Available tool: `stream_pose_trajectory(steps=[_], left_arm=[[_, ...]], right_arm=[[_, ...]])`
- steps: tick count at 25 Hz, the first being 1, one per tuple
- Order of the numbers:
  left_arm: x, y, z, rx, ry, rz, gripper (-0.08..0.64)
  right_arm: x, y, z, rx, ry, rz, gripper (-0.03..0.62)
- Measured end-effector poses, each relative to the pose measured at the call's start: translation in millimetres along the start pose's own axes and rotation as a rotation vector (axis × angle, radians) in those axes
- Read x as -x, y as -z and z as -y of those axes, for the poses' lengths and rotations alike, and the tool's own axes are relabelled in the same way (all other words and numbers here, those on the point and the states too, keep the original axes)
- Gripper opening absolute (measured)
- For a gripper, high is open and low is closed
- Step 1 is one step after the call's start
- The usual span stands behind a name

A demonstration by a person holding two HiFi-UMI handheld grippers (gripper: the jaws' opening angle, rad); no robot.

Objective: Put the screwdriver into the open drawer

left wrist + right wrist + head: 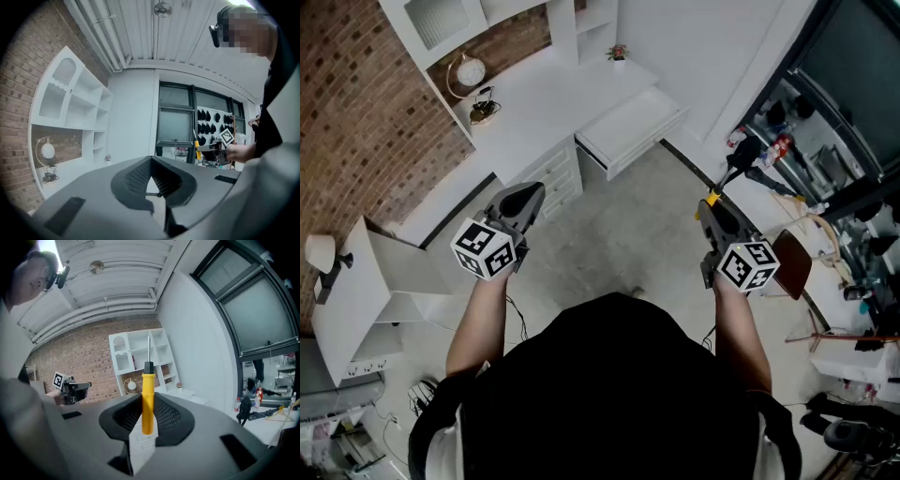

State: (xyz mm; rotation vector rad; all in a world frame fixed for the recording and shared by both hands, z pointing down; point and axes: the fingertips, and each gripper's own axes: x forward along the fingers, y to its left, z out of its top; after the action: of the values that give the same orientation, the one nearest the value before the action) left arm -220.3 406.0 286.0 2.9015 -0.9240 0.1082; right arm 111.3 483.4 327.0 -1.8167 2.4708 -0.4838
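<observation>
In the head view my right gripper is shut on the screwdriver, held over the floor to the right of the open white drawer. The right gripper view shows the yellow handle of the screwdriver clamped upright between the jaws of the right gripper, metal shaft pointing up. My left gripper hovers near the desk's lower drawers, left of the open one. Its jaws look shut with nothing between them in the left gripper view. That view also catches the right gripper across the room.
A white desk with shelves stands against the brick wall, carrying a round lamp and a small plant. A white cabinet stands at the left. Cluttered benches and cables line the right side.
</observation>
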Motion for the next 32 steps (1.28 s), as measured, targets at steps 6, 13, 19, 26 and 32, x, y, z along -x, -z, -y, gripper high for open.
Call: stream_pose_trajectory(steps=[6, 13, 19, 26, 32], left_arm=[[17, 7, -6, 0.002, 0.019, -0.015, 0.017], [25, 5, -11, 0.007, 0.025, -0.012, 0.017], [25, 5, -15, 0.012, 0.031, -0.021, 0.017], [14, 11, -15, 0.012, 0.041, -0.035, 0.017], [-5, 15, -15, 0.01, 0.043, -0.048, 0.017]], right_arm=[[-1, 7, -20, 0.006, 0.001, -0.016, 0.081], [-2, 1, -27, -0.029, 0.003, 0.012, 0.084], [-9, -3, -29, -0.015, 0.008, 0.013, 0.084], [-16, 1, -20, -0.02, 0.001, 0.013, 0.084], [-26, 4, -3, -0.023, 0.002, 0.008, 0.084]])
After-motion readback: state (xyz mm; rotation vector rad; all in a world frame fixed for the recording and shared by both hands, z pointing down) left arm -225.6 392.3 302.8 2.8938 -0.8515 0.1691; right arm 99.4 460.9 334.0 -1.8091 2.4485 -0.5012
